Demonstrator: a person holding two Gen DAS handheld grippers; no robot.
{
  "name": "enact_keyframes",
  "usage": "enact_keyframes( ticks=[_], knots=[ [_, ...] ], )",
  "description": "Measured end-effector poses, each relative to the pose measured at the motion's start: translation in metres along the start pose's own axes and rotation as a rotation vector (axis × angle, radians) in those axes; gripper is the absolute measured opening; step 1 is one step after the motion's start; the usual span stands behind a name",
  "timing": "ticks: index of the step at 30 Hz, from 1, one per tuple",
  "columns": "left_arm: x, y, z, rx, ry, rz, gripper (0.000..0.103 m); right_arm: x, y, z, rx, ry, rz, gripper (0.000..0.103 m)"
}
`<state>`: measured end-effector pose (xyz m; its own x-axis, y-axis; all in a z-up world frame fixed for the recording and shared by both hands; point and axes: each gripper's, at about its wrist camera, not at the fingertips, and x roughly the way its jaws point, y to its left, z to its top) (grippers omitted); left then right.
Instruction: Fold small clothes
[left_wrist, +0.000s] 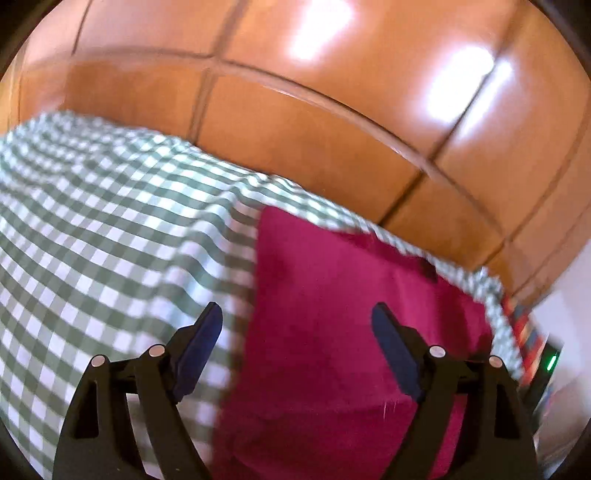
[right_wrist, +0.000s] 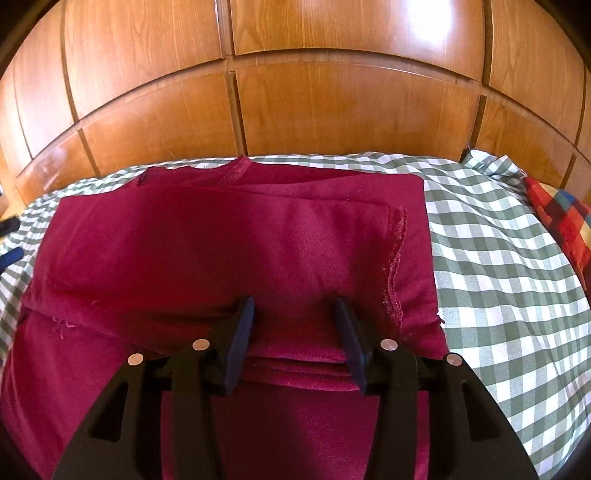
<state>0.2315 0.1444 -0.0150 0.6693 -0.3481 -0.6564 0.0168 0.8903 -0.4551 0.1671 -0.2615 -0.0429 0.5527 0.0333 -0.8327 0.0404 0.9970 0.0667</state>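
Note:
A dark red garment (right_wrist: 221, 240) lies folded in layers on a bed, with a stitched hem running down its right side. My right gripper (right_wrist: 294, 300) hangs low over the garment's near folded edge. Its jaws stand partly apart, and the stacked layers show between them without being pinched. In the left wrist view, which is blurred, the same garment (left_wrist: 332, 280) fills the lower middle. My left gripper (left_wrist: 295, 308) is wide open above the garment's left edge and holds nothing. One of its blue pads (right_wrist: 11, 256) shows at the far left of the right wrist view.
A green and white checked sheet (right_wrist: 498, 277) (left_wrist: 110, 203) covers the bed around the garment. Glossy wooden panels (right_wrist: 332, 110) (left_wrist: 332, 110) rise just behind the bed. A red, blue and yellow checked cloth (right_wrist: 561, 218) lies at the bed's right edge.

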Motion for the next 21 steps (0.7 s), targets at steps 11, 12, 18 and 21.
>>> enact_keyframes(
  ticks=[11,12,18,21],
  knots=[
    [0.073,0.013,0.037,-0.061,0.131,-0.128,0.049,-0.001,0.005,0.0,-0.012,-0.007,-0.017,0.046],
    [0.075,0.008,0.036,-0.044,0.136,-0.124,0.037,-0.001,0.006,0.0,-0.014,-0.009,-0.021,0.046],
    [0.063,-0.018,0.027,0.095,0.016,-0.025,0.019,0.001,0.014,-0.001,-0.053,-0.015,-0.074,0.047],
    [0.083,-0.015,0.02,0.136,0.04,0.141,0.028,0.001,0.017,-0.002,-0.068,-0.018,-0.093,0.048]
  ],
)
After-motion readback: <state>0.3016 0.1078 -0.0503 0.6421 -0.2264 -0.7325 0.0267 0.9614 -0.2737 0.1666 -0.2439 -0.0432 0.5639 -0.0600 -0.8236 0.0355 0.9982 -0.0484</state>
